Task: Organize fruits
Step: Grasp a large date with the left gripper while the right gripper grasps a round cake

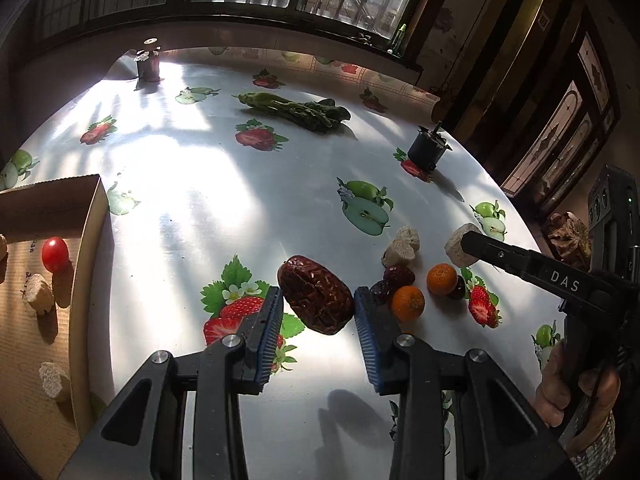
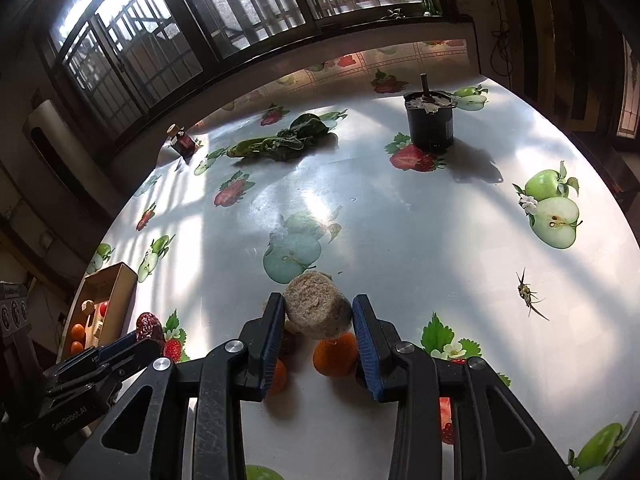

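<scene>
My left gripper (image 1: 318,306) is shut on a wrinkled red date (image 1: 316,294) and holds it above the table; the date also shows in the right wrist view (image 2: 150,330). My right gripper (image 2: 318,318) is shut on a beige round chunk (image 2: 318,306), seen from the left wrist view (image 1: 460,244) too. Below lie two small oranges (image 1: 408,302) (image 1: 441,279), dark dates (image 1: 398,276) and more beige chunks (image 1: 402,246). A cardboard box (image 1: 86,248) at the left holds a cherry tomato (image 1: 55,254) and beige chunks (image 1: 39,299).
A leafy green vegetable (image 1: 298,111) lies at the far middle of the fruit-print tablecloth. A black cylindrical motor (image 1: 426,148) stands at the right, a small dark bottle (image 1: 149,62) at the far left. The table edge runs close on the right. An insect (image 2: 528,294) sits on the cloth.
</scene>
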`<state>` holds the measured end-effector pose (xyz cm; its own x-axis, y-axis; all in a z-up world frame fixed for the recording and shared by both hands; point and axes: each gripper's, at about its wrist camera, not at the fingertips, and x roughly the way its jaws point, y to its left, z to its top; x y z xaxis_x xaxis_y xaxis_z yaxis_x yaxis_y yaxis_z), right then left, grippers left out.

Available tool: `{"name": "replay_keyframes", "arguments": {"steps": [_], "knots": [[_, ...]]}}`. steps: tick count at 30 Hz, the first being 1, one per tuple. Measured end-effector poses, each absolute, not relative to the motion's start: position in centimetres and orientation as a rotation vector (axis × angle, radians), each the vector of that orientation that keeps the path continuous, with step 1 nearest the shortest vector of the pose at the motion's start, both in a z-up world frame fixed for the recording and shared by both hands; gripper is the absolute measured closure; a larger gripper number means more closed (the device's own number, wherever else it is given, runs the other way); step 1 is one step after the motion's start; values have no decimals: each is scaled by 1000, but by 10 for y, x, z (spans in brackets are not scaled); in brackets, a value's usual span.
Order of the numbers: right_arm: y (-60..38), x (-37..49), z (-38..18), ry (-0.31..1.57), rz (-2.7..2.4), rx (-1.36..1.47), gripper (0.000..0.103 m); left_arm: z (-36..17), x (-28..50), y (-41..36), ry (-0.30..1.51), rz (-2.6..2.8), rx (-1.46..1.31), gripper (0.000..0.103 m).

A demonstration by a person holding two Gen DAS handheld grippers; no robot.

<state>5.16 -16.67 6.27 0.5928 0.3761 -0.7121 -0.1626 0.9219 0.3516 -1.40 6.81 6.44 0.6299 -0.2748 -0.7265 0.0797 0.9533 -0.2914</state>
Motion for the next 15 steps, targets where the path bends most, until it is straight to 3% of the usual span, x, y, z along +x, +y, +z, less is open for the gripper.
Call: {"name": "replay_keyframes", "arguments": {"steps": [15], "knots": [[-62,-20,80,880,514,238,69,78,-87,181,799,-16,-349,68]]}}
